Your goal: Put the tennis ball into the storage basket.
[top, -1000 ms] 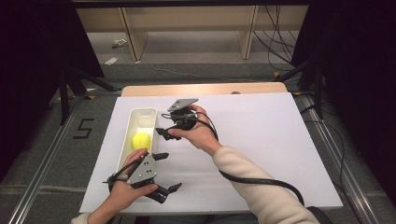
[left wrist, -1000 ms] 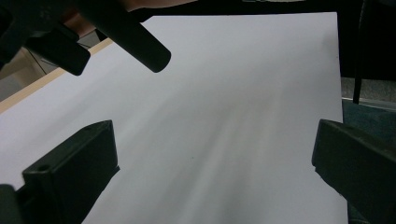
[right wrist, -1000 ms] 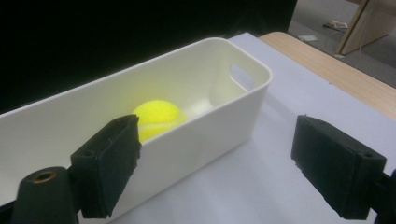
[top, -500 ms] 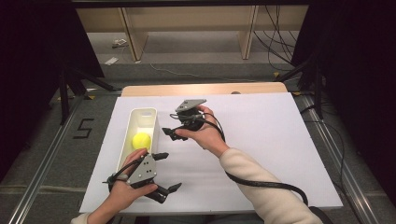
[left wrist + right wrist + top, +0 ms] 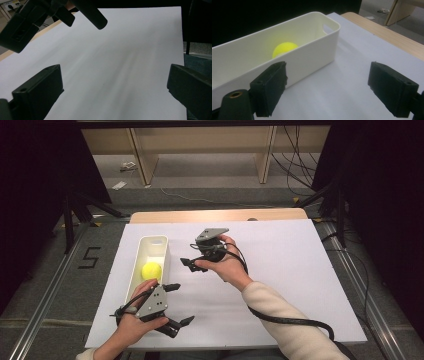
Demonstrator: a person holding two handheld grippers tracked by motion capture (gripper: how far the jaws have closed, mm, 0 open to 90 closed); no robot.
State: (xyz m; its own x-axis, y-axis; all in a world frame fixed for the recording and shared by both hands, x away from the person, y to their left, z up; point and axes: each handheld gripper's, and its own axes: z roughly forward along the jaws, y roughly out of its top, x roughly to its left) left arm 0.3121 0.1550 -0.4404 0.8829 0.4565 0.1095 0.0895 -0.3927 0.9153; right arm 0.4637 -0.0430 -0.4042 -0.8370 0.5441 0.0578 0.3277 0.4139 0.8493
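A yellow ball [image 5: 151, 270] sits in the white bin [image 5: 159, 242]; placing looks done. Both grippers, left [image 5: 179, 306] and right [image 5: 189, 264], hang empty, jaws wide.

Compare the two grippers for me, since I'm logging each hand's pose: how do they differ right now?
The left gripper sits low at the near edge of the white sheet, close to the near end of the white bin; the right gripper is farther up the sheet, beside the bin. The right gripper's jaws point toward the bin and the yellow ball in it; the left gripper's jaws point away across bare sheet. Both stand open and hold nothing.
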